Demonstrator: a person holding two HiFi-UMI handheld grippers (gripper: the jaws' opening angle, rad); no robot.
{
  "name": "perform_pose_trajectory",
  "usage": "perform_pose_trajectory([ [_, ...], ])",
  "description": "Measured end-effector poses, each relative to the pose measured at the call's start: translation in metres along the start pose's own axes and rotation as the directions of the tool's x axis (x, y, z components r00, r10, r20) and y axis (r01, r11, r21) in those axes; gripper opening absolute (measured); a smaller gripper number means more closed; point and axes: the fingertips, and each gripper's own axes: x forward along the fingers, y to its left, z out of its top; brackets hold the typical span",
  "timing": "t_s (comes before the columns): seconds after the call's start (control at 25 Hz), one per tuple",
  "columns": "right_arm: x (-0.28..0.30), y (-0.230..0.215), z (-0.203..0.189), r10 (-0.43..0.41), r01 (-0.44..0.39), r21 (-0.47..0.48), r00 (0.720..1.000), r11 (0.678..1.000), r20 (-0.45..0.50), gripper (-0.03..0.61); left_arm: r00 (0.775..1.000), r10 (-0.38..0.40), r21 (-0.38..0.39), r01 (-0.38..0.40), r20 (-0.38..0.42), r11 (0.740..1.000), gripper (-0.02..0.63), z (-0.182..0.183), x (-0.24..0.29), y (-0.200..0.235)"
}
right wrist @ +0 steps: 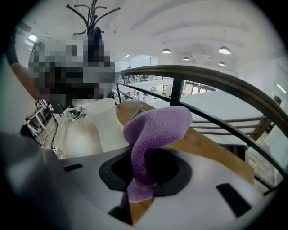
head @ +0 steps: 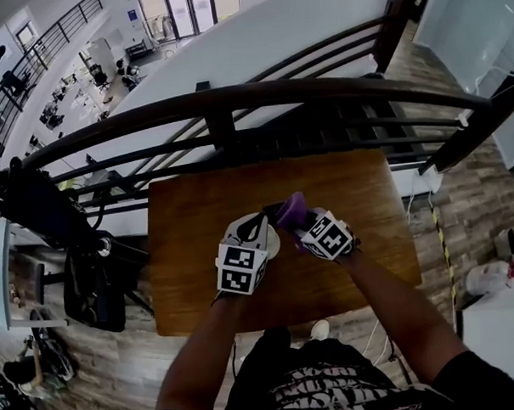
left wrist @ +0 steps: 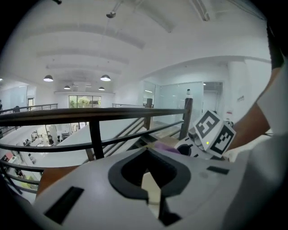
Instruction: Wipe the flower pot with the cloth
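A purple fleece cloth point(right wrist: 153, 130) hangs folded between the jaws of my right gripper point(right wrist: 139, 179), which is shut on it. In the head view the cloth point(head: 291, 211) sits just above the cream flower pot point(head: 272, 240) at the middle of the wooden table point(head: 191, 245). My left gripper point(left wrist: 150, 179) has a cream strip of the pot point(left wrist: 150, 186) pinched between its jaws. The two grippers, left gripper point(head: 260, 229) and right gripper point(head: 297, 226), meet at the pot. The pot's pale wall point(right wrist: 105, 128) lies just left of the cloth in the right gripper view.
A dark metal railing point(head: 235, 99) runs along the table's far edge, with a drop to a lower floor behind it. A black chair point(head: 90, 288) stands left of the table. A coat stand point(right wrist: 92, 18) rises at the back in the right gripper view.
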Motion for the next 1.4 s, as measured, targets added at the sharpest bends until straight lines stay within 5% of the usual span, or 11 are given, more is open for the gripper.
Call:
perform_pose_trajectory([
  [0.28,0.024,0.012,-0.027,-0.024,0.026,0.034,0.997,0.999,-0.067,0.071,0.999,-0.043,0.02,0.043,-0.025,0.999,-0.002,-0.024,0.009,-0.004],
  [0.72,0.017,0.084,-0.045,0.068,-0.09,-0.15,0.987,0.985,-0.142,0.071,0.999,-0.032,0.112,0.032,-0.002,0.993,-0.002,-0.023,0.009,-0.006],
  [1.04,0.03,0.151,-0.035,0.197,-0.221,-0.161,0.968,0.962,-0.152,0.071,0.999,-0.05,0.104,0.051,-0.013,0.993,-0.002,-0.029,0.01,-0.006],
  [1.4,0.038,0.175,-0.019,0.275,-0.3,-0.187,0.95,0.935,-0.15,0.071,0.997,-0.071,0.123,0.075,-0.036,0.99,-0.002,-0.026,0.016,-0.011],
])
